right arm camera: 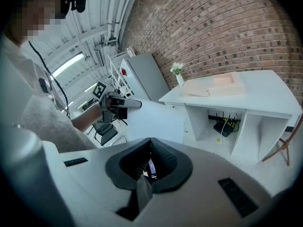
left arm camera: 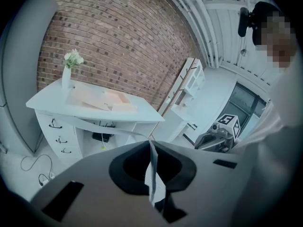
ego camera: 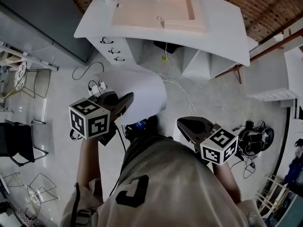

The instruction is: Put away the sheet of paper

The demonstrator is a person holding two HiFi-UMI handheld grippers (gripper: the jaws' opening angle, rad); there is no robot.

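Note:
The white sheet of paper (ego camera: pixel 142 94) hangs curled in the air in front of the person, below the white desk (ego camera: pixel 222 27). My left gripper (ego camera: pixel 128 100) is shut on the sheet's near edge. In the left gripper view the paper (left arm camera: pixel 152 170) runs edge-on between the closed jaws and bends away to the left. My right gripper (ego camera: pixel 182 124) is shut with nothing in it, held to the right of the sheet and apart from it. The right gripper view shows the left gripper (right arm camera: pixel 124 103) holding the paper (right arm camera: pixel 158 121) out ahead.
A shallow pinkish tray (ego camera: pixel 158 9) and a vase of flowers (left arm camera: pixel 67 72) sit on the desk, which has drawers (ego camera: pixel 113 47) on its left side. Cables (ego camera: pixel 177 86) trail on the floor. Black chairs (ego camera: pixel 16 141) stand at the left, and a grey cabinet (ego camera: pixel 42 18) at the far left.

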